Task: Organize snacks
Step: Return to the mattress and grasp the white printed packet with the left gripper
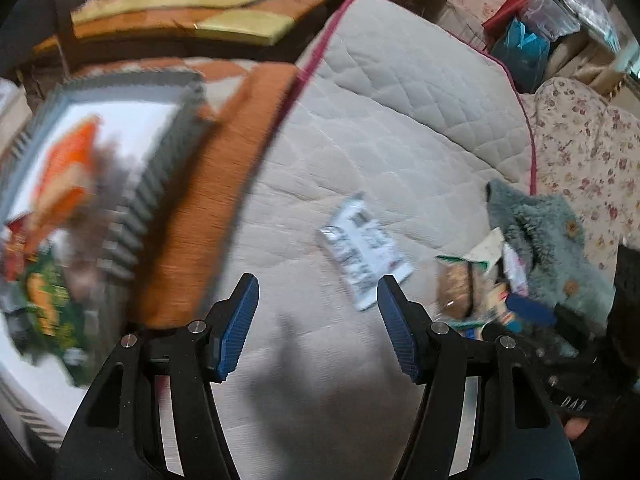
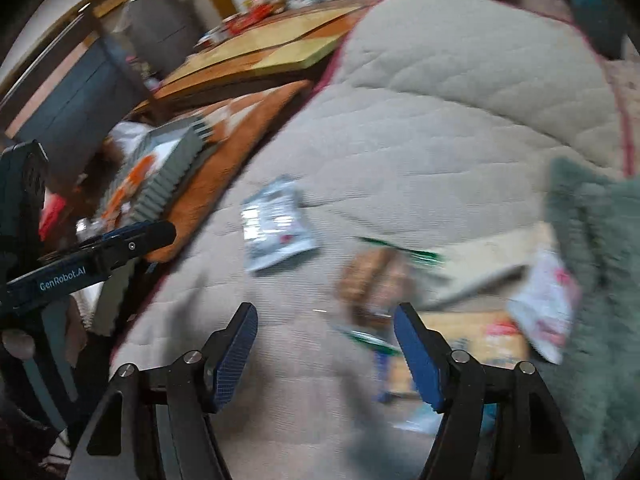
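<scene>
A silver-white snack packet (image 1: pixel 362 250) lies flat on the quilted beige mattress (image 1: pixel 400 128), just ahead of my open, empty left gripper (image 1: pixel 318 300). A pile of snack packets (image 1: pixel 476 292) lies to the right, beside a teal fluffy garment (image 1: pixel 548 240). A grey-rimmed white basket (image 1: pixel 120 128) at the left holds an orange packet (image 1: pixel 66 176) and a green one (image 1: pixel 48 300). In the right wrist view my right gripper (image 2: pixel 324 328) is open and empty above the mattress (image 2: pixel 440 120). The silver packet (image 2: pixel 276 226) and a brown cookie packet (image 2: pixel 372 284) lie ahead of it. The basket (image 2: pixel 168 172) is far left.
An orange blanket (image 1: pixel 208 208) lies between basket and mattress. The left gripper's body (image 2: pixel 92 260) shows at the left of the right wrist view. A white-red packet (image 2: pixel 544 304) and a yellow box (image 2: pixel 472 344) lie by the teal garment (image 2: pixel 592 280). Cluttered tables stand behind.
</scene>
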Tool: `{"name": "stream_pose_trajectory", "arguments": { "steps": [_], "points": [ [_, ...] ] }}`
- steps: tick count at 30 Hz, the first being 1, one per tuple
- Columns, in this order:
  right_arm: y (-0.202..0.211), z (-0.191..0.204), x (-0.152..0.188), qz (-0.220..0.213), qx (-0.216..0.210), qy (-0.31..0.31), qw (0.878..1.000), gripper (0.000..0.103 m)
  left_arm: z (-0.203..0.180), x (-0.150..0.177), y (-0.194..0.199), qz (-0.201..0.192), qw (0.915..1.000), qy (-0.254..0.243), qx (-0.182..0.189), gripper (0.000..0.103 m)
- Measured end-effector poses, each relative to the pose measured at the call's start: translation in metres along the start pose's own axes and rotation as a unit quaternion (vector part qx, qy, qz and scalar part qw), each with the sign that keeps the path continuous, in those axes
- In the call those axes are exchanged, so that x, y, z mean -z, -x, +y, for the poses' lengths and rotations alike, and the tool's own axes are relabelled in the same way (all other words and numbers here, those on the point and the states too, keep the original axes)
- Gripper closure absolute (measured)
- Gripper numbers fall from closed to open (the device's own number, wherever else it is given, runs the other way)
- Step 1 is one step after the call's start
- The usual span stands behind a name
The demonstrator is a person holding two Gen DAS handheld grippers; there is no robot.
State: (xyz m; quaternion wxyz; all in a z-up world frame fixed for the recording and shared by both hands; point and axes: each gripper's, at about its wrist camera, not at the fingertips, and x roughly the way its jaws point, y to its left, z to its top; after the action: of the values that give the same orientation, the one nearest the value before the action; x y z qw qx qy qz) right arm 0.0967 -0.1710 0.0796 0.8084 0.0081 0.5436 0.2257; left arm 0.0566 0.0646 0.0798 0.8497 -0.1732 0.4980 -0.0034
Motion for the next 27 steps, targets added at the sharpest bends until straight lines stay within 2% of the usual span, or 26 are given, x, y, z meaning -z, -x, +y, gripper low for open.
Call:
{"name": "stream_pose_trajectory", "arguments": {
  "steps": [3, 9, 13, 16, 19, 21, 27],
  "points": [
    [-0.006, -0.009, 0.0, -0.001, 0.015, -0.026, 1.0, 0.032, -0.01, -0.004, -0.018, 0.013, 0.9998, 0.015, -0.004, 0.041],
    [-0.031, -0.005, -0.01, 0.004, 0.052, -0.022, 0.998, 0.032, -0.009, -0.008, -0.034, 0.017, 0.9986, 0.044, -0.022, 0.041],
    [-0.051, 0.014, -0.017, 0.015, 0.091, 0.023, 0.996, 0.032, -0.006, -0.011, -0.035, 0.013, 0.9978, 0.057, -0.032, 0.041],
    [-0.06, 0.017, -0.016, 0.02, 0.142, 0.058, 0.988, 0.032, -0.008, -0.013, -0.035, 0.014, 0.9975, 0.061, -0.031, 0.041],
    [-0.052, 0.002, -0.01, 0.023, 0.132, 0.039, 0.99, 0.033, -0.012, -0.014, -0.038, 0.012, 0.9969, 0.07, -0.032, 0.041],
    [-0.043, -0.009, -0.007, 0.018, 0.119, 0.024, 0.992, 0.037, -0.014, -0.014, -0.044, 0.015, 0.996, 0.08, -0.037, 0.041],
    [-0.035, -0.015, -0.006, 0.014, 0.102, 0.015, 0.995, 0.038, -0.024, -0.019, -0.06, 0.022, 0.9928, 0.107, -0.05, 0.041]
  ]
}}
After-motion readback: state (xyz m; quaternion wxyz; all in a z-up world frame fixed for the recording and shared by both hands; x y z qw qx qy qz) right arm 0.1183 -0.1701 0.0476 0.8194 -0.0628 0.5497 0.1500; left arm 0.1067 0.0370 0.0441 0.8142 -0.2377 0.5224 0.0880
